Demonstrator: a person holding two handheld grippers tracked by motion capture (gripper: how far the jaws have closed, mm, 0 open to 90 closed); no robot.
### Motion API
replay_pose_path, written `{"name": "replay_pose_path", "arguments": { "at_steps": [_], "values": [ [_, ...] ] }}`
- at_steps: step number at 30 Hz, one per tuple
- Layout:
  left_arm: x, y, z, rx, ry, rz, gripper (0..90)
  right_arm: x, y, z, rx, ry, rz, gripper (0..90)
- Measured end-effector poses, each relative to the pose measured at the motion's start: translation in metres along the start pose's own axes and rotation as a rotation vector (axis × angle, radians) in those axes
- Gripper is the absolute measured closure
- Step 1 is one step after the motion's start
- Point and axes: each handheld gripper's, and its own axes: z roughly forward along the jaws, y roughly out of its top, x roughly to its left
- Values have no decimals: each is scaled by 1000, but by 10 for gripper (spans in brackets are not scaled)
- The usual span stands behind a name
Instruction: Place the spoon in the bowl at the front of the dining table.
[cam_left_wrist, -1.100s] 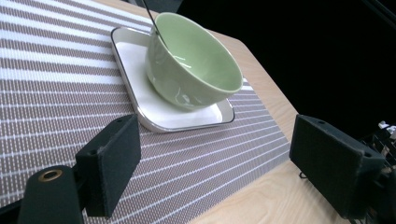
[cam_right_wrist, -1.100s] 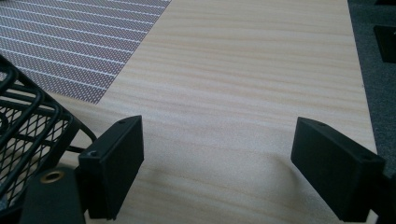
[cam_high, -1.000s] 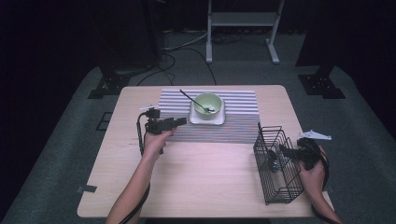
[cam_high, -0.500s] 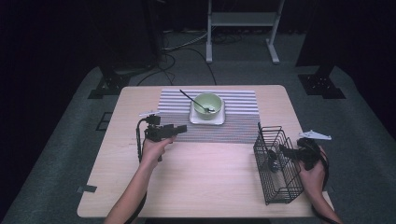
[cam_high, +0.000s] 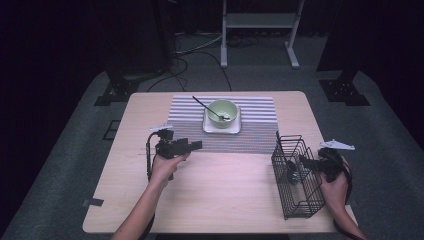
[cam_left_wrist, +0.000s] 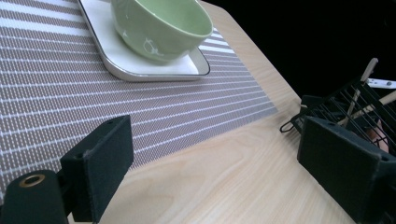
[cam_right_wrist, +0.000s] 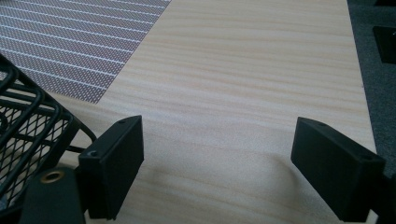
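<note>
Left gripper (cam_high: 192, 145), jaws spread and gripping nothing, is hovering at 7 o'clock from the green bowl (cam_high: 222, 110). Right gripper (cam_high: 306, 162), jaws spread, is sitting beside the wire basket (cam_high: 295, 202).

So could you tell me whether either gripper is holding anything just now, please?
No, nothing: the left gripper and the right gripper both have their jaws open and empty.

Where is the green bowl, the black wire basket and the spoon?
green bowl (cam_left_wrist: 159, 28), left gripper view, its outer side.
black wire basket (cam_high: 295, 200), high view, its front wall.
spoon (cam_high: 205, 106), high view, its dark handle.
</note>
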Motion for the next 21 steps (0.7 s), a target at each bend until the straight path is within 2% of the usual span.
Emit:
{"name": "replay_pose_path", "arguments": {
  "at_steps": [21],
  "values": [
    [-16, -19, -15, 31, -30, 30, 94, 0, 0, 0, -1, -4, -2, 161]
  ]
}}
